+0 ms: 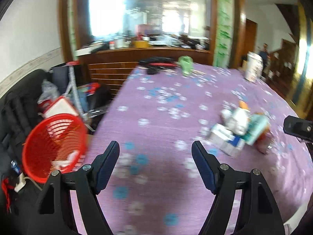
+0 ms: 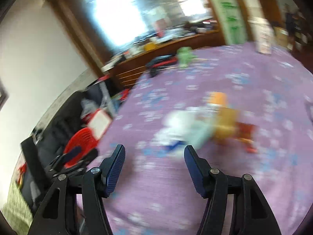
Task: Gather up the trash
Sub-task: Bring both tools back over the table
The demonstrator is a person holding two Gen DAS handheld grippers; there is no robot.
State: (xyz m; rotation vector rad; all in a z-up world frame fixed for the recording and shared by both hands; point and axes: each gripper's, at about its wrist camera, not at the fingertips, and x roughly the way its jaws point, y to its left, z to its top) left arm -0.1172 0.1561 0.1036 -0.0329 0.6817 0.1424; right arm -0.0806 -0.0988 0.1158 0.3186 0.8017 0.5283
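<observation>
A heap of trash [image 1: 237,129] lies on the purple flowered tablecloth [image 1: 156,98]: white cartons, crumpled white paper, a teal box and something orange. It is blurred in the right wrist view, where the trash heap [image 2: 201,125] sits just ahead of my right gripper [image 2: 155,147], which is open and holds nothing. My left gripper [image 1: 155,144] hovers over bare cloth to the left of the heap, open and empty. A red mesh basket [image 1: 52,146], tilted, stands off the table's left edge with a few scraps inside.
At the table's far end are a green object [image 1: 185,64], a black and red item [image 1: 158,62] and a white bag [image 1: 253,66]. Left of the table is a dark sofa [image 1: 17,105] piled with clutter. A person [image 1: 264,53] stands far back at the right.
</observation>
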